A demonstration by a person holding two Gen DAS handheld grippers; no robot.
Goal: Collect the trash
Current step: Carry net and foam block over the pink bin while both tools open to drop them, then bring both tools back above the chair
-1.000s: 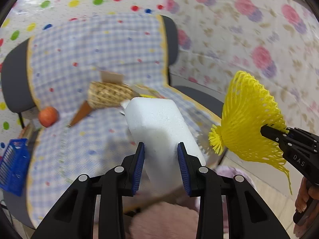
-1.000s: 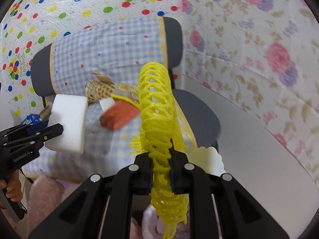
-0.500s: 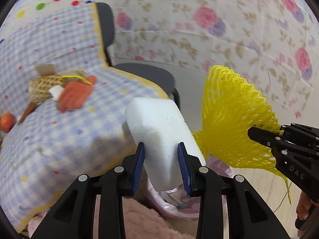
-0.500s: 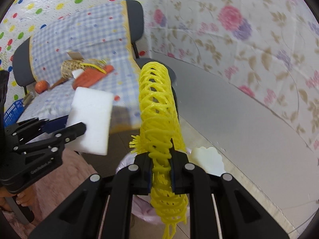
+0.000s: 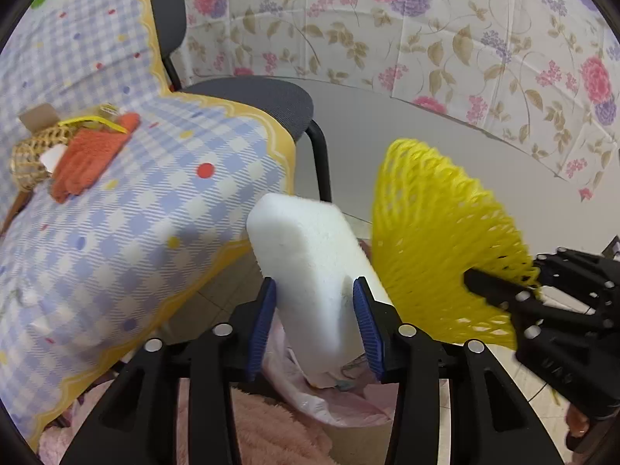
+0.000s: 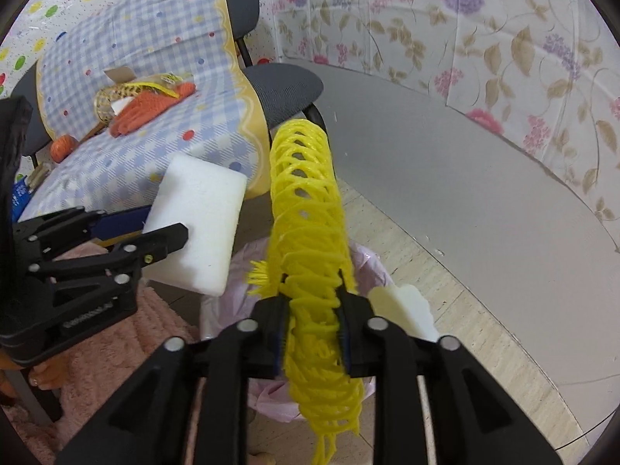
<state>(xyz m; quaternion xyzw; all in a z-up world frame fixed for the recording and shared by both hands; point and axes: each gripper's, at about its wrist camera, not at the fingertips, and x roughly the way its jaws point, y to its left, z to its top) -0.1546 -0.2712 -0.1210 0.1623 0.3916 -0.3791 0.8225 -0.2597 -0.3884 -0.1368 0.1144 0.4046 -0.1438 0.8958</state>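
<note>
Two grippers hang side by side above a pink-lined trash bin [image 6: 368, 267], whose interior is largely hidden behind them. Left gripper [image 5: 316, 323]: blue pads clamped on a white foam block [image 5: 310, 267], its lower end cut off from sight between the fingers; right gripper [image 6: 313, 316]: jaws pinched on a yellow foam net [image 6: 306, 209], with a white scalloped piece [image 6: 407, 308] partly concealed behind one finger. Background: checked cloth [image 5: 128, 209] over chairs, bearing an orange glove [image 5: 87, 153] and a half-covered wicker item [image 5: 27, 159].
</note>
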